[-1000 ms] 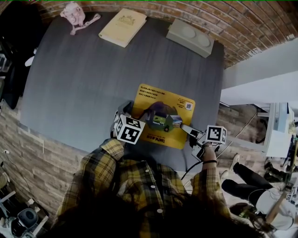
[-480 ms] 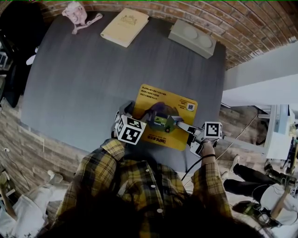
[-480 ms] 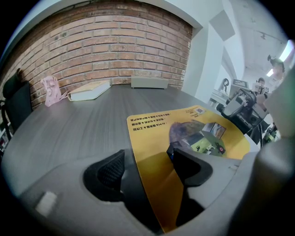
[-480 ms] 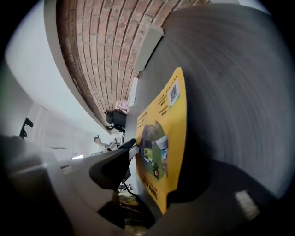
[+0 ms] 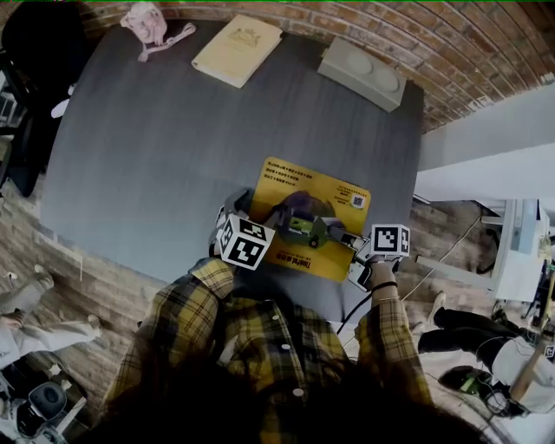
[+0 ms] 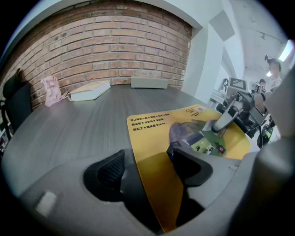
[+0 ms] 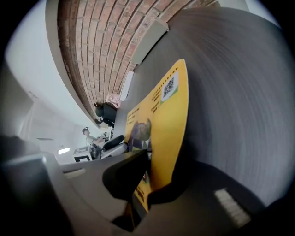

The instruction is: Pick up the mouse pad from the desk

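Yellow and thin, the mouse pad (image 5: 334, 195) lies on the bench (image 5: 165, 130), close to the bench's near edge where the person stands. It looks light and bendy, with a dark underside. I think it will flop and sag if it is lifted by one corner only. The best places to hold it are its two corners at the near edge of the bench, one in each gripper, so it comes up flat.

The right gripper (image 7: 148, 173) has just been closing its fingers. Now they pinch the pad's right end, which looks a little lifted off the bench. The left gripper (image 6: 147, 161) has the pad's left corner between its fingers, but they stand apart and do not seem to squeeze it.

At the far side of the bench lie a tan book (image 5: 237, 49), a grey box (image 5: 362, 74) and a small pink thing (image 5: 146, 23).
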`<act>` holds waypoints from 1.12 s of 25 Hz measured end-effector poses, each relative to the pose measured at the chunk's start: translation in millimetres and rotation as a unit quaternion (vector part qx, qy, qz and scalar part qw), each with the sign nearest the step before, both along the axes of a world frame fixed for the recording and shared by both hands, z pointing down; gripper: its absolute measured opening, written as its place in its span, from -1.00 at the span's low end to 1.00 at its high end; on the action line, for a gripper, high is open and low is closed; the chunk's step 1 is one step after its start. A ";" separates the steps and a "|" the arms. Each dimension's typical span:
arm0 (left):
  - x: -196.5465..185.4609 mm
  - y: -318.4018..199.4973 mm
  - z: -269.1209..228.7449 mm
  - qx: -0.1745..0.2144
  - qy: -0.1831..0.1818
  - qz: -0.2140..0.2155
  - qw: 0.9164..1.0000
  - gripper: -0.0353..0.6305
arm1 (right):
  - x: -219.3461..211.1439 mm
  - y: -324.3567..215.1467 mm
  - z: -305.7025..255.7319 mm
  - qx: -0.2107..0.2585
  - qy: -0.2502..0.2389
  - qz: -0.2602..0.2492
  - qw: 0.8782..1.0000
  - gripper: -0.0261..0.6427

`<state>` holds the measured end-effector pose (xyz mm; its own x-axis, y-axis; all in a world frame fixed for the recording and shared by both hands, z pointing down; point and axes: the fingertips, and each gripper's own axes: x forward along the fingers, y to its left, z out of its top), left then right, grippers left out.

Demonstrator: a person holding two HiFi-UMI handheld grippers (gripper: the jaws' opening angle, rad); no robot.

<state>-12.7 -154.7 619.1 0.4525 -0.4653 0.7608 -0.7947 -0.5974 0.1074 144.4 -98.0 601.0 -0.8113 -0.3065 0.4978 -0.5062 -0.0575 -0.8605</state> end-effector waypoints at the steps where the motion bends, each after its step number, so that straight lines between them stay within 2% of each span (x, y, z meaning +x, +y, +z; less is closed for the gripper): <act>1: -0.1 -0.1 -0.1 0.001 0.000 0.000 1.000 0.12 | 2.9 1.4 3.1 -0.007 0.010 0.003 1.000 -0.88; 5: -0.5 0.1 -0.2 0.002 0.000 -0.001 1.000 0.12 | 11.2 5.5 10.6 -0.033 0.033 0.014 0.999 -0.88; 28: -1.6 -0.3 -1.4 -0.007 -0.012 -0.002 1.000 0.11 | 9.3 6.9 -8.3 0.018 0.022 0.007 1.000 -0.88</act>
